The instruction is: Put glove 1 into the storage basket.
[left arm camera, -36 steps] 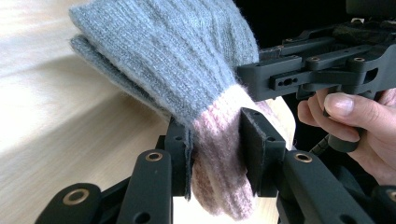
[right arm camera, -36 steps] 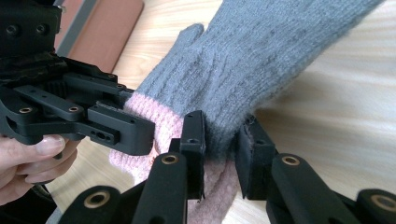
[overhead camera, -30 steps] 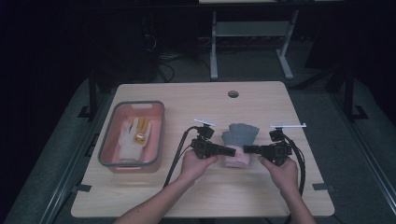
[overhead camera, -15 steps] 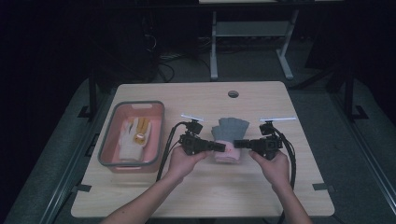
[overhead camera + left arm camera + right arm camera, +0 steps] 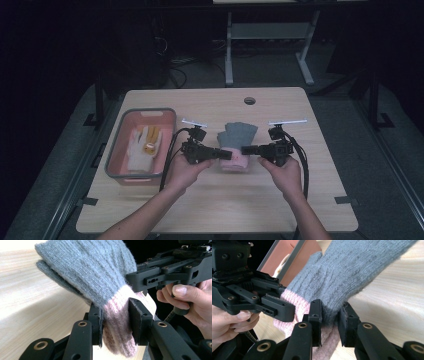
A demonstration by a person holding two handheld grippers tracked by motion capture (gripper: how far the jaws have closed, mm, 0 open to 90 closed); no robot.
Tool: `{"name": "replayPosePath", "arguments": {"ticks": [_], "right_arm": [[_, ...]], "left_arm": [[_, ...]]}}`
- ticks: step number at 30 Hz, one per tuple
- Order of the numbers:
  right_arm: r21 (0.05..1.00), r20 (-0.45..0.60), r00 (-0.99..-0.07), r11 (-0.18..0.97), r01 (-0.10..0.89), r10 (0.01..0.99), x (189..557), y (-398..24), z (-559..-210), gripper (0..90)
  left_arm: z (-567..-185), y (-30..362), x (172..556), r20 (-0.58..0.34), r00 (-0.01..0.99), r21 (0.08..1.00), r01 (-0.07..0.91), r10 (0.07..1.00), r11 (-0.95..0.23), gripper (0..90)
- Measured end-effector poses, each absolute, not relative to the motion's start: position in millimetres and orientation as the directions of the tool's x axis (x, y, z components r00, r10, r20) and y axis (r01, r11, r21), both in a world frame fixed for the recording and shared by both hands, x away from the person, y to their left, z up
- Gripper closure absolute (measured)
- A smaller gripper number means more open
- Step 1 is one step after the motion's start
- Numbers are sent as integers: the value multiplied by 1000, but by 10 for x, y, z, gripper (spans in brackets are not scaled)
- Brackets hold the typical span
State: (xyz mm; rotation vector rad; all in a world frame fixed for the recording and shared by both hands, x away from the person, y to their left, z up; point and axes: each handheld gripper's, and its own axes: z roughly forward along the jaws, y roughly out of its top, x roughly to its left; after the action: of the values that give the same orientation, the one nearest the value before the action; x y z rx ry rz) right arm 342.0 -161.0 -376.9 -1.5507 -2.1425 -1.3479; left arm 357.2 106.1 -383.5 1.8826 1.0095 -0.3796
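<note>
- The knitted grey glove [image 5: 237, 135] with its fuzzy pink cuff [image 5: 235, 161] sits mid-table, shifted left and farther since a second ago.
- Left claw [image 5: 229, 155] and right claw [image 5: 246, 149] each pinch the cuff tight.
- Left: pink plastic bin [image 5: 116, 159] with white gloves [image 5: 141, 146] on the wooden table [image 5: 210, 210].

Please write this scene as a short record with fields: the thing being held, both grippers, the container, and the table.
held thing: grey glove with pink cuff, gripped at the cuff from both sides
left gripper: shut on the cuff, fingers pressing the knit
right gripper: shut on the cuff at its other edge
container: pink bin at the table's left, with a white and yellow glove inside
table: light wood
</note>
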Motion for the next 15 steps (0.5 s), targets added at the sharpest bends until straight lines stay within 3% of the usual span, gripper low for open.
{"name": "replayPosePath", "arguments": {"ticks": [15], "right_arm": [[569,598,-473,72,819,647,3507,-1408,-3690,744]], "left_arm": [[-3757,1293,3607,-623,606,593,778,494,-207,662]]}}
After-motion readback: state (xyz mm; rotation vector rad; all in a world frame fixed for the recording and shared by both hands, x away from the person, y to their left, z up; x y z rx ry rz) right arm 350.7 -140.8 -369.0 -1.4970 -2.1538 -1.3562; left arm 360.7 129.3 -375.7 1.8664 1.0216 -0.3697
